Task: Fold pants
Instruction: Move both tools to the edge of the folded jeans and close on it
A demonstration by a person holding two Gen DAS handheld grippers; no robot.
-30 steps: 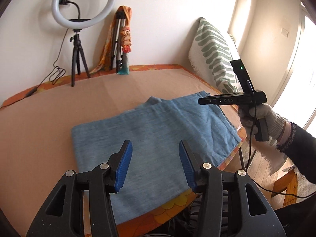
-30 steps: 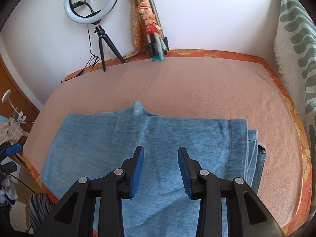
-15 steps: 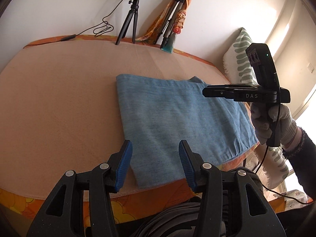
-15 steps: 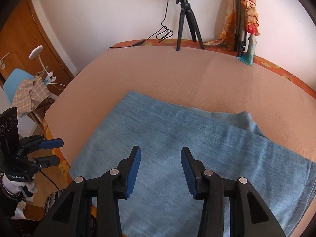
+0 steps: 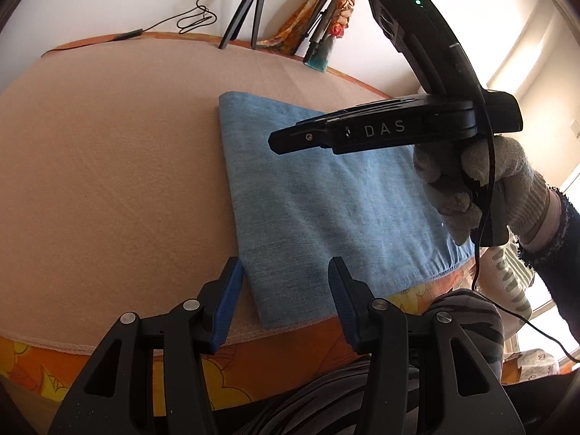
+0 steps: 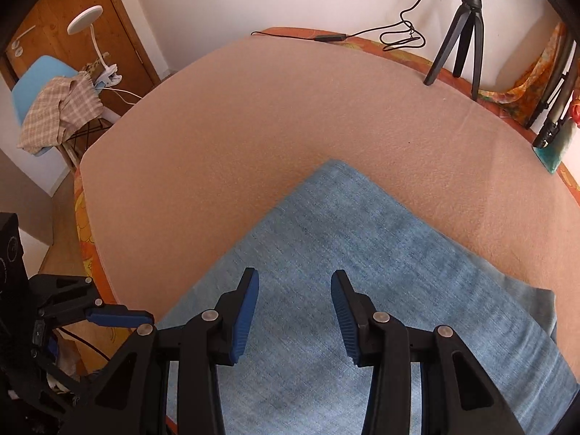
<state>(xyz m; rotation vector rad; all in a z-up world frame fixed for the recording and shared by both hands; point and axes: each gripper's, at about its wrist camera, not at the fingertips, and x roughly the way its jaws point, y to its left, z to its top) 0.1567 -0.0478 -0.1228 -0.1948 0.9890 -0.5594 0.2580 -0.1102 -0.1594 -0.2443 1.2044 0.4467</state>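
Light blue denim pants (image 5: pixel 315 195) lie folded into a flat rectangle on the peach-covered bed (image 5: pixel 108 152); they also show in the right wrist view (image 6: pixel 344 246). My left gripper (image 5: pixel 284 286) is open and empty, above the pants' near left corner by the bed's front edge. My right gripper (image 6: pixel 294 297) is open and empty, hovering over the middle of the pants. The right gripper's body, held by a gloved hand, shows side-on in the left wrist view (image 5: pixel 398 130), above the pants. The left gripper shows at the lower left of the right wrist view (image 6: pixel 119 317).
A ring-light tripod (image 5: pixel 246 11) with its cable, a second folded tripod and an orange cloth (image 5: pixel 326 18) stand at the back wall. A chair with a checked cloth (image 6: pixel 54 101) and a clip lamp stand left of the bed. A patterned pillow (image 5: pixel 507 282) is at the right.
Both grippers swung leftward across the pants. The right gripper came much closer to the left one and now looks toward the pants' far left corner. The pants have not moved.
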